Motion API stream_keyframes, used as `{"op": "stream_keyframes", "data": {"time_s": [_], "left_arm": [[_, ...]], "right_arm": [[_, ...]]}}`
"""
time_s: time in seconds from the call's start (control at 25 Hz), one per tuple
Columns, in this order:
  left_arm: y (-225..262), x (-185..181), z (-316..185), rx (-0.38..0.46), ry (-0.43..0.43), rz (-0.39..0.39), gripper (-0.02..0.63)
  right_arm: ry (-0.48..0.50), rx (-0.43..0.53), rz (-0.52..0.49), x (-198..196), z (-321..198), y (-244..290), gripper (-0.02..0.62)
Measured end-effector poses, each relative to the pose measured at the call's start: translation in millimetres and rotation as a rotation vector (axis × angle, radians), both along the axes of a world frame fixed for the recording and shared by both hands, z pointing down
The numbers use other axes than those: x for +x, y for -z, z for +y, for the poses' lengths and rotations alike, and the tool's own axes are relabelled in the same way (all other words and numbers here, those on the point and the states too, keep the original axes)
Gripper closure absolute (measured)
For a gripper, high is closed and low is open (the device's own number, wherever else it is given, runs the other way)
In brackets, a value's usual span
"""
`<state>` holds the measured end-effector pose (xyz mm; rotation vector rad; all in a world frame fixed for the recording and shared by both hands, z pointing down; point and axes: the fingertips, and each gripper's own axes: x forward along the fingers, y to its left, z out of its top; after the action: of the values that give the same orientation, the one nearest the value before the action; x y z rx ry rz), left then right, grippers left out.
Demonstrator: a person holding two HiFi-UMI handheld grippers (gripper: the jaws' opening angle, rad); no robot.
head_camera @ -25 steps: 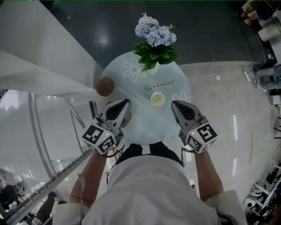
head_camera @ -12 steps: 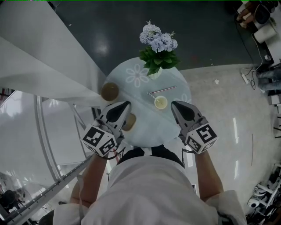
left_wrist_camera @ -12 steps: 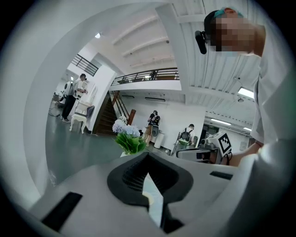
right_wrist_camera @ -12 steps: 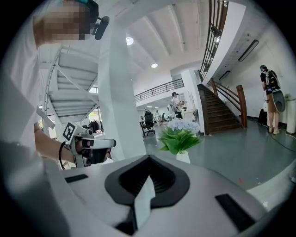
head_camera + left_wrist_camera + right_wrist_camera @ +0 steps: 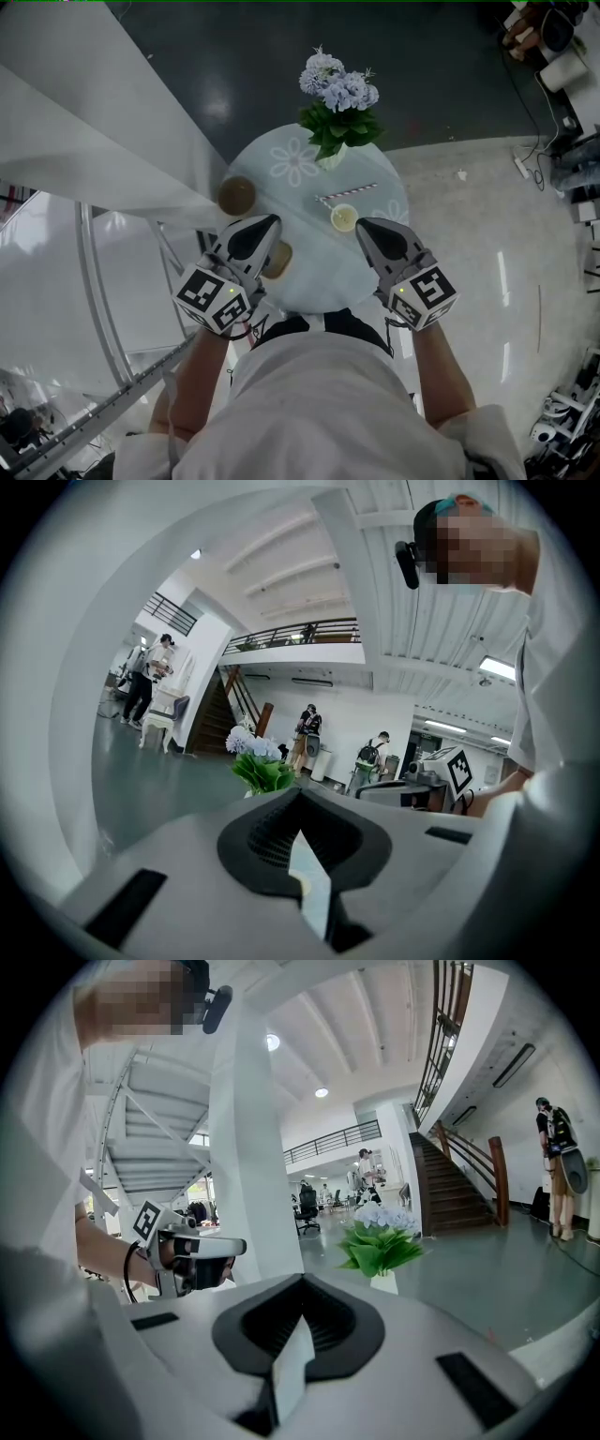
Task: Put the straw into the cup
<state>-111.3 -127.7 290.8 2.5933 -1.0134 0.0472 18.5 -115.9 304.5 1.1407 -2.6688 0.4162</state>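
Observation:
A striped straw lies flat on the round pale table, just this side of the flower vase. Close in front of it stands a small cup with a yellow drink, seen from above. My right gripper is shut and empty, its tip just right of the cup and not touching it. My left gripper is also shut and empty, over the table's left part. Neither gripper view shows the straw or the cup: each looks over its own closed jaws toward the flowers.
A vase of blue flowers stands at the table's far edge. A brown round cup or dish sits at the left rim, another partly under my left gripper. White stair structure rises at left. People stand in the hall.
My right gripper has shifted slightly left, closer to the cup. The head view has drifted a little; the left gripper holds its place.

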Motion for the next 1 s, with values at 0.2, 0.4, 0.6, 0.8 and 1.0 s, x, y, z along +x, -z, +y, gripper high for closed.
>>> {"op": "stream_keyframes", "data": {"time_s": [0.2, 0.4, 0.6, 0.8, 1.0], "left_arm": [[-4.1, 3.6, 3.0, -0.012, -0.01, -0.004, 0.584], [-9.2, 7.5, 4.6, -0.024, -0.018, -0.005, 0.584], [-13.6, 11.5, 5.6, -0.034, -0.02, -0.007, 0.584], [-17.4, 13.6, 6.0, -0.046, -0.016, -0.009, 0.584], [-17.3, 18.4, 6.3, -0.048, -0.017, -0.009, 0.584]], "right_arm": [[0.002, -0.009, 0.005, -0.3, 0.6, -2.8, 0.574], [-0.003, -0.014, 0.015, 3.4, 0.3, -6.6, 0.574], [-0.01, -0.027, 0.016, 9.1, 1.4, -11.3, 0.575], [-0.013, -0.039, 0.017, 14.7, 2.4, -15.9, 0.575], [-0.01, -0.045, 0.017, 18.0, 2.7, -17.0, 0.574]]}}
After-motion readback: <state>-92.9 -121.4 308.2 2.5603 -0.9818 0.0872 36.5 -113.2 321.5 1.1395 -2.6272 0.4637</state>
